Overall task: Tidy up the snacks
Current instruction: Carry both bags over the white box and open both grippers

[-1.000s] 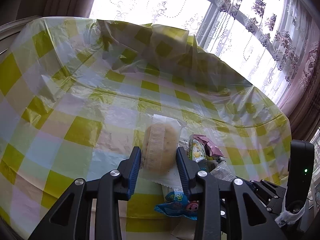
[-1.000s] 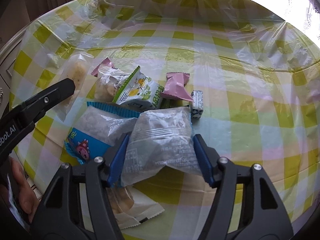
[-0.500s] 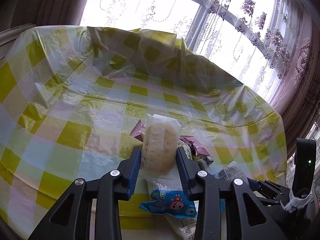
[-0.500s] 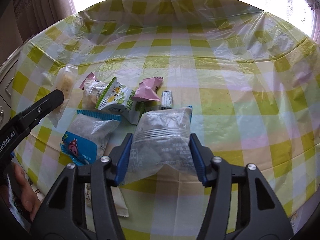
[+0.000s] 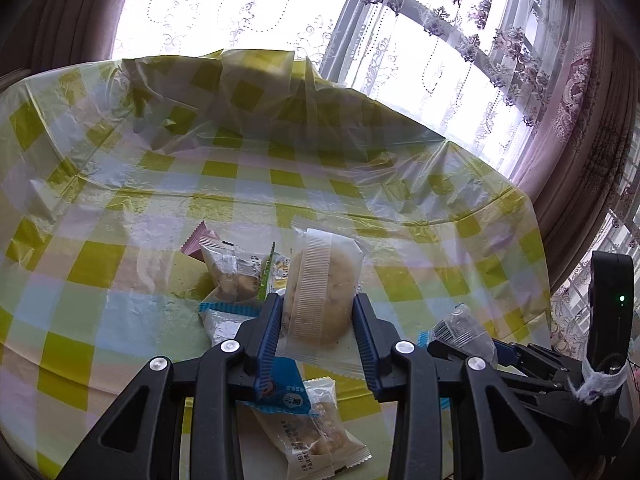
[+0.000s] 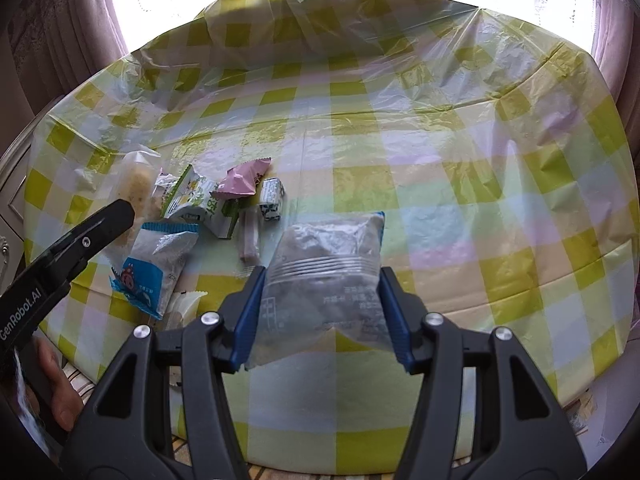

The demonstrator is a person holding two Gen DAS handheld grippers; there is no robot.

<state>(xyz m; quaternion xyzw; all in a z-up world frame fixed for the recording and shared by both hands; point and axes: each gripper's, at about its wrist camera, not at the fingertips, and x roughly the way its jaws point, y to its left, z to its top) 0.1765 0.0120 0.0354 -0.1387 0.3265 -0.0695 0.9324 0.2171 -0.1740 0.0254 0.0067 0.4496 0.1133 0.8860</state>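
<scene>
Bench (image 6: 460, 208) under checked plastic cover (yellow-green). Right hand-held gripper (image 6: 322, 312) clamps a clear grey snack bag (image 6: 326, 276), probably lifted off it. Left hand-held gripper (image 5: 318, 326) grips a wrapped round cake (image 5: 320, 288) above the snack pile (image 6: 208, 204).

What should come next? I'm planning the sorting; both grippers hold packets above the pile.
Probably carry the clear grey packet in the right gripper to the bare checked tablecloth on the right, away from the pile, and set it down there.
</scene>
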